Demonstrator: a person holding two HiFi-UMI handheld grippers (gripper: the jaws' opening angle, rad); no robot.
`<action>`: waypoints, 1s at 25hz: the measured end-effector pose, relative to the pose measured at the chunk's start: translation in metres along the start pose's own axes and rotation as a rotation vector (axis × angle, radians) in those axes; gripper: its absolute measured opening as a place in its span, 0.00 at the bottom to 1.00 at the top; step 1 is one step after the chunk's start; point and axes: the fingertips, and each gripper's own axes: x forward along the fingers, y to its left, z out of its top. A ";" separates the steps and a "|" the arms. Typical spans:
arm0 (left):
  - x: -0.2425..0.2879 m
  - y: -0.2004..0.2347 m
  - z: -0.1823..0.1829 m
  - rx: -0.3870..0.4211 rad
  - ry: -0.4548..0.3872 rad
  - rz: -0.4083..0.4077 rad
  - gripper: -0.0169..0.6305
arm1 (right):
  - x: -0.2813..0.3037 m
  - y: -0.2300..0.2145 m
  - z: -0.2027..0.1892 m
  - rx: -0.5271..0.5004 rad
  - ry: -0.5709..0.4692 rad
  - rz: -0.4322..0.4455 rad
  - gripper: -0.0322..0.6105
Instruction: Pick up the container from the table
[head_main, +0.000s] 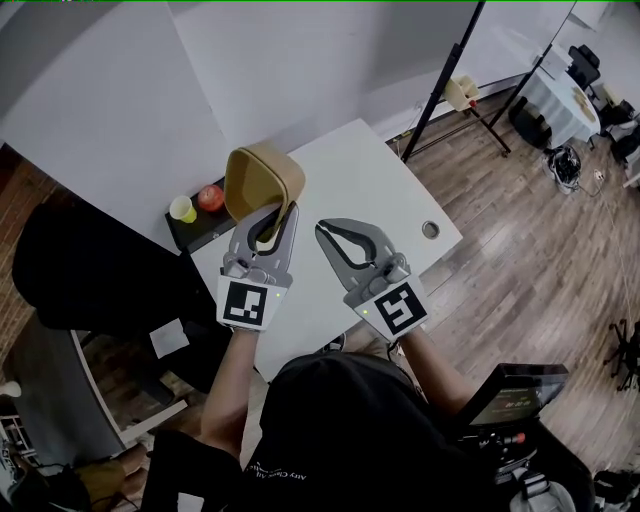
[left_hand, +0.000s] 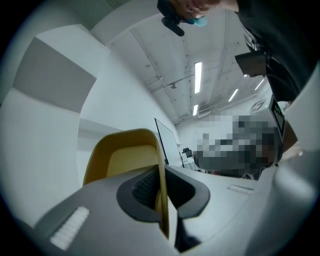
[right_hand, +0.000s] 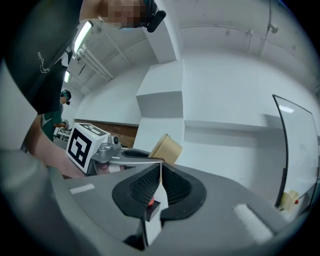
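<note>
In the head view, the left gripper (head_main: 276, 216) holds a tan container (head_main: 262, 178) up above the white table (head_main: 372, 175), tilted, with its opening turned toward the person. The right gripper (head_main: 334, 237) sits beside it over the table. A black tray (head_main: 200, 228) at the table's far edge holds a yellow cup (head_main: 182, 208) and a red ball (head_main: 210, 197).

In the left gripper view, the left gripper (left_hand: 162, 200) is clamped on the container's (left_hand: 125, 157) thin side wall.

In the right gripper view, the right gripper (right_hand: 160, 192) has its jaws pressed together with nothing between them. The white print on the person's dark shirt (right_hand: 45, 60) is too small to read.
</note>
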 end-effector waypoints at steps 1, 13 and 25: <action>-0.001 0.000 0.004 0.000 -0.011 0.003 0.05 | 0.000 0.001 0.001 -0.002 -0.002 0.000 0.10; -0.019 0.011 0.046 -0.049 -0.144 0.070 0.05 | -0.002 -0.004 -0.004 0.020 -0.006 -0.024 0.10; -0.040 0.005 0.037 -0.026 -0.187 0.129 0.05 | 0.000 0.003 -0.013 0.025 0.015 -0.014 0.09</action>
